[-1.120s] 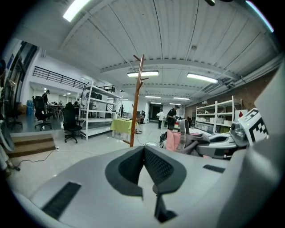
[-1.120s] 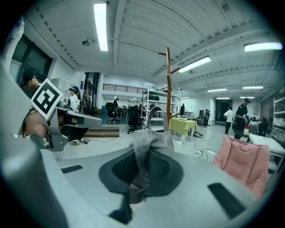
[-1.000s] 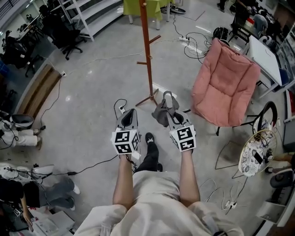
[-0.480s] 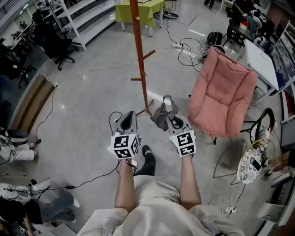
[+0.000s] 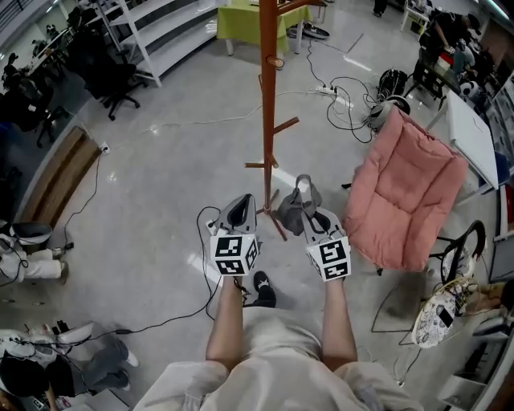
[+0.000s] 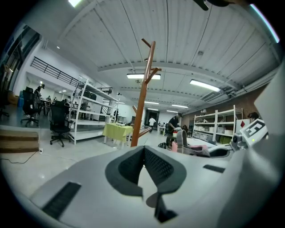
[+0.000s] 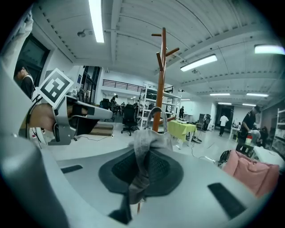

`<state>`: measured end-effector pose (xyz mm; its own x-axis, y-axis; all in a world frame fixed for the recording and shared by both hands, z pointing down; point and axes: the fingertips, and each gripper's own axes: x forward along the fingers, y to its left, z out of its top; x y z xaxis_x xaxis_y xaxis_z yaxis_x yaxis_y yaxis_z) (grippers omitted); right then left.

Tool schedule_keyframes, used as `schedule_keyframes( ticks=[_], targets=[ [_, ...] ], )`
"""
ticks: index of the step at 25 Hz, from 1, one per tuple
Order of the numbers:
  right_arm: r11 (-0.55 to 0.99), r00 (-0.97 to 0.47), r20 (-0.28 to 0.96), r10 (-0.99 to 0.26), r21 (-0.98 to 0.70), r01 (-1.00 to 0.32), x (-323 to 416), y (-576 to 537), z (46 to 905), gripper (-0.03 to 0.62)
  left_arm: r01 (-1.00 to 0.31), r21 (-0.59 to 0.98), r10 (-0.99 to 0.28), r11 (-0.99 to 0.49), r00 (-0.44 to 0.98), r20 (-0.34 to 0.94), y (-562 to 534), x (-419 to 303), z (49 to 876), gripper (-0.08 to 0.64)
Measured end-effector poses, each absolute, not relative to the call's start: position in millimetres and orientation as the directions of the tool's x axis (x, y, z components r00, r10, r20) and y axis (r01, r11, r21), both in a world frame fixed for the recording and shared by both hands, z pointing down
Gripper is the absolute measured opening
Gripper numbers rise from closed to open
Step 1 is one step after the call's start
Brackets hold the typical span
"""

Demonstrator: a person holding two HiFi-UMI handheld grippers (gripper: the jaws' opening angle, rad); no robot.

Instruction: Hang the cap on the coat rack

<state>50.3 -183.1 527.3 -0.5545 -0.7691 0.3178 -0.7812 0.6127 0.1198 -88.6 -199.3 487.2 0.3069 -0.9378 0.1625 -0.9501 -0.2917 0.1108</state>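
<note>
Plainly, the grey cap (image 5: 291, 210) is off the rack and in the right gripper (image 5: 311, 215). In the right gripper view the two dark pads (image 7: 162, 171) are clamped on a bunched fold of the cloth, which hangs down through them. Above the jaws rises a curved loop, probably the cap's back strap, though the wide lens blurs it.

The left gripper (image 5: 241, 202) is level with the right one and just to its left. Its jaws are closed tip to tip with nothing between them; only bare floor shows past the meeting pads (image 6: 156, 167).

The wooden coat rack (image 5: 267, 104) stands on the grey floor (image 5: 161, 185) straight ahead of both grippers, its short pegs angling up from the pole. In the right gripper view the pole (image 7: 161, 80) rises directly behind the cap (image 7: 147, 138), and no view shows cloth on any peg.

A pink folding chair (image 5: 409, 189) sits to the right of the rack. A table with a yellow-green cloth (image 5: 241, 14) and white shelving (image 5: 165, 32) lie farther back.
</note>
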Motion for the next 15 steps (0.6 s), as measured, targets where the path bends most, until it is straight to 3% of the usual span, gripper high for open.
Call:
schedule_keyframes(
  ticks=[15],
  targets=[
    [0.663,-0.597,0.331,-0.731,0.137,-0.736,24.5,-215.8,527.3,0.017,-0.946,0.086,-0.929,-0.311,0.322,0.183,-248.8,-89.0,493.4,0.008]
  ],
)
